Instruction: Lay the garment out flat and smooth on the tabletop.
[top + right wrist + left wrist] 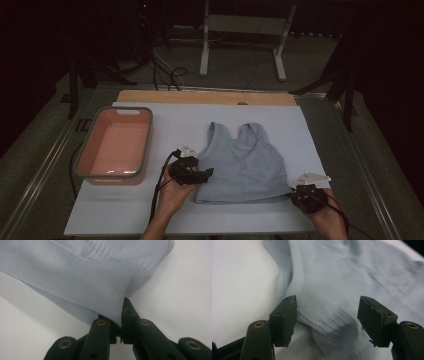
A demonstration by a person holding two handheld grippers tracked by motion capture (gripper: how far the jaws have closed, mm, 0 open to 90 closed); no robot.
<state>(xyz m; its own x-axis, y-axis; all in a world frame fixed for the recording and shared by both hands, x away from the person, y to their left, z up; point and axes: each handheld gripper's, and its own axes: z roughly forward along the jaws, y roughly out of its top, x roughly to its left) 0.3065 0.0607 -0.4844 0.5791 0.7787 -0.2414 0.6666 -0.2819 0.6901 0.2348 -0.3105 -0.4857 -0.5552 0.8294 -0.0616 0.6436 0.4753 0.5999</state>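
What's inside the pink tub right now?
Nothing shows in the pink tub: its floor is bare. A strip behind the near wall is hidden. The grey top lies beside it on the white sheet.

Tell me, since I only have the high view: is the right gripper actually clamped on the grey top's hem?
Observer: Yes. The right gripper is shut on the ribbed hem of the grey top.
Operator: And the left one?
Observer: The left gripper stands open, with the hem between its pads but not pinched.
Operator: Is the fabric flat there?
Observer: No, the top's edge is rumpled into a fold just ahead of the left jaws.
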